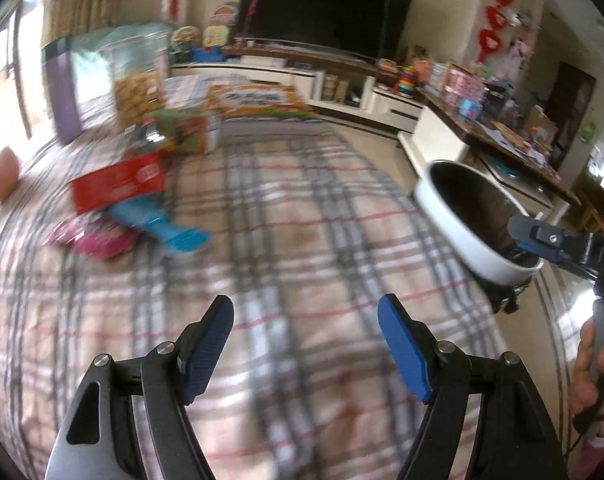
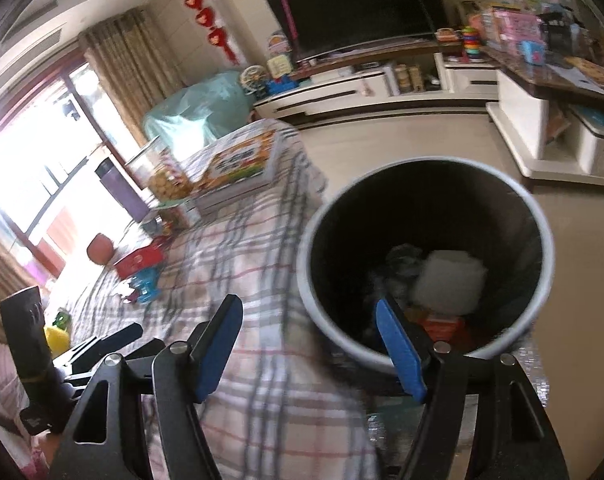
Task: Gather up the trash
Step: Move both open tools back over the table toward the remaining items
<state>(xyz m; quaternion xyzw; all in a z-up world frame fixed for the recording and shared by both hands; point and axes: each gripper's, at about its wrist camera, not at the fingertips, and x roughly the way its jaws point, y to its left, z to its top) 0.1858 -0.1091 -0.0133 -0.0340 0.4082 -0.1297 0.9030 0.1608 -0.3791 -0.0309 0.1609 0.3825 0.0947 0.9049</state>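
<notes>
While the left gripper [image 1: 306, 344] is hanging wide open and empty over the plaid worktop [image 1: 302, 216], the right gripper [image 2: 310, 344] is gripping the white trash bin [image 2: 542, 240] rim, it seems, wrappers [image 1: 134, 228] lying far left, blurry.

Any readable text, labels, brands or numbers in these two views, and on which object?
"DA": white letters on the black body of the right claw, cut off by the frame edge.
Red flat box on the plaid cloth: print blurred, unreadable.
Orange-bordered boxed set: title blurred, unreadable.
Red wall ornaments: no legible characters.
</notes>
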